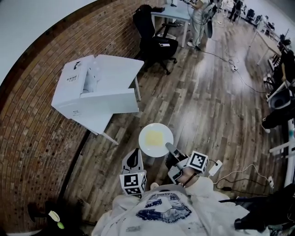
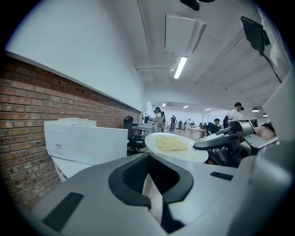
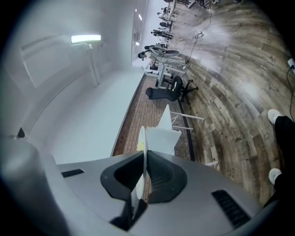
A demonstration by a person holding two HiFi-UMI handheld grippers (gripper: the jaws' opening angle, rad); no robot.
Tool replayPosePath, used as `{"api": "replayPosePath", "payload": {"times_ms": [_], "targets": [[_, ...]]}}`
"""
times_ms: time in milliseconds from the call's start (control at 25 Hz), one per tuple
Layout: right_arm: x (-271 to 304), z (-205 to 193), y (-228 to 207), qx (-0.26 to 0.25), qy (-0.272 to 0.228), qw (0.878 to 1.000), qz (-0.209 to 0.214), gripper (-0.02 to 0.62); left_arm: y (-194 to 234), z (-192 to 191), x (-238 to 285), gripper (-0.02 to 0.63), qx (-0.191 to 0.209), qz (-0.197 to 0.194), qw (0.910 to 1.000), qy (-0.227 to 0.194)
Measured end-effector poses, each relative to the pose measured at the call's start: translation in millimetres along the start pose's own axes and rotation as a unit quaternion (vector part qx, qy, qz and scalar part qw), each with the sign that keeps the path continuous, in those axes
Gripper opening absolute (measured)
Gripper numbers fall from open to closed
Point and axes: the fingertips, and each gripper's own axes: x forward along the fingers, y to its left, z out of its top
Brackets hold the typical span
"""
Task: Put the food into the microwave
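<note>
A white plate (image 1: 156, 140) with flat yellow food (image 1: 154, 137) hangs level over the wooden floor, in front of my body. My right gripper (image 1: 169, 148) is shut on the plate's near right rim. In the right gripper view that plate (image 3: 143, 147) stands edge-on between the jaws. My left gripper (image 1: 133, 159) is just left of and below the plate, shut and holding nothing. From the left gripper view the plate (image 2: 175, 147) is ahead to the right. The white microwave (image 1: 73, 85) sits on a white table (image 1: 117, 69) ahead left, its door (image 1: 108, 102) swung open.
A brick wall (image 1: 41, 138) runs along the left behind the table. A black office chair (image 1: 156, 44) and a white desk (image 1: 173, 14) stand beyond the table. People stand far off. Cables (image 1: 239, 73) trail over the floor; more desks line the right side.
</note>
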Motion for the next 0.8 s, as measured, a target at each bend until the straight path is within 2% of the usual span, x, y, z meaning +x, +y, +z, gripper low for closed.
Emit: {"api": "replayPosePath", "payload": {"times_ms": [160,480,800], "targets": [[10,48,-11,0.005,-0.002,1.0,0.005,0.025,-20,7,47,0.008,0.009,0.0,1.0,0.002],[43,168,-20,-0.003,0.015,1.0,0.02,0.025,-62,25,159,0.008,-0.002,0.011,0.9999,0.012],[50,272,-40,0.002,0.024,1.0,0.005,0.025,-110,46,249,0.008,-0.01,0.023,0.9995,0.018]]}}
